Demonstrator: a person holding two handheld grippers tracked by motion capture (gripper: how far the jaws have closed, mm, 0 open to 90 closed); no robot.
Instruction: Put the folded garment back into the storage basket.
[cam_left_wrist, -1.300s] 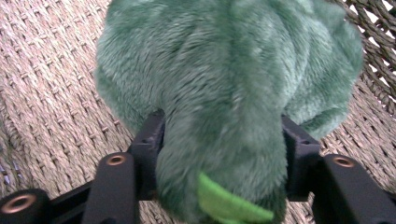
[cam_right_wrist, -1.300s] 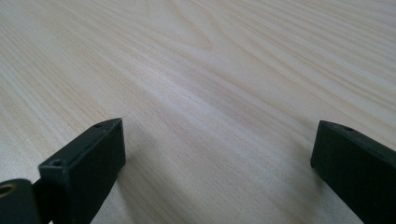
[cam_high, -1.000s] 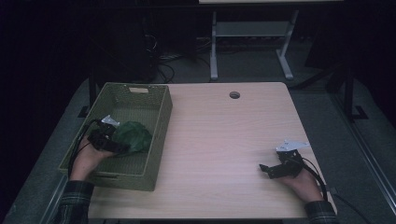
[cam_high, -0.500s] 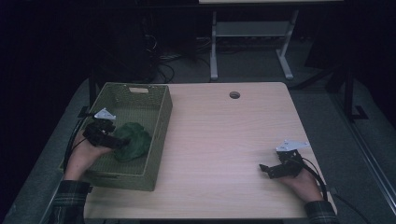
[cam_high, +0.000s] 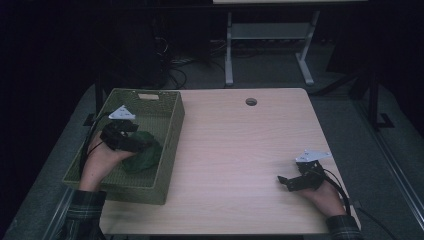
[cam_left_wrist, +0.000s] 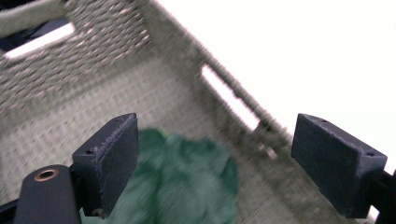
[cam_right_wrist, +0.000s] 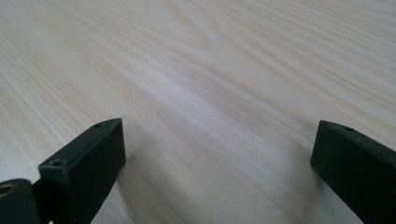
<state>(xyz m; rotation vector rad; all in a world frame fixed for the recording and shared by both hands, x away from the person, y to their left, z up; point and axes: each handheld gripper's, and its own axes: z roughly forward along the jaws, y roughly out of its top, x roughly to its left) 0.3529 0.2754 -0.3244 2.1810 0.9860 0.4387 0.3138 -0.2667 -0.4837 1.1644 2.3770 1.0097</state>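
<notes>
A crumpled green cloth (cam_high: 146, 156) lies on the floor of a woven green basket (cam_high: 172, 131) at the table's left. My left gripper (cam_high: 143, 145) hovers over the cloth inside the basket. Its jaws have just been opening and stand wide apart with nothing between them. In the left gripper view the green cloth (cam_left_wrist: 187, 182) lies below the left gripper (cam_left_wrist: 229, 158), against the basket wall (cam_left_wrist: 93, 60). My right gripper (cam_high: 283, 182) rests low at the table's front right, open. The right gripper view shows the right gripper (cam_right_wrist: 219, 163) with bare wood (cam_right_wrist: 210, 70) between its jaws.
The wooden table (cam_high: 240, 140) has a round cable hole (cam_high: 251, 102) near its far edge. The basket has a handle slot (cam_high: 148, 96) in its far wall. A white desk frame (cam_high: 265, 35) stands on the dark floor behind the table.
My left gripper has lifted off the green cloth and drawn back toward the basket's far left, its jaws now wider. The cloth stays in the basket. The right hand has kept still.
</notes>
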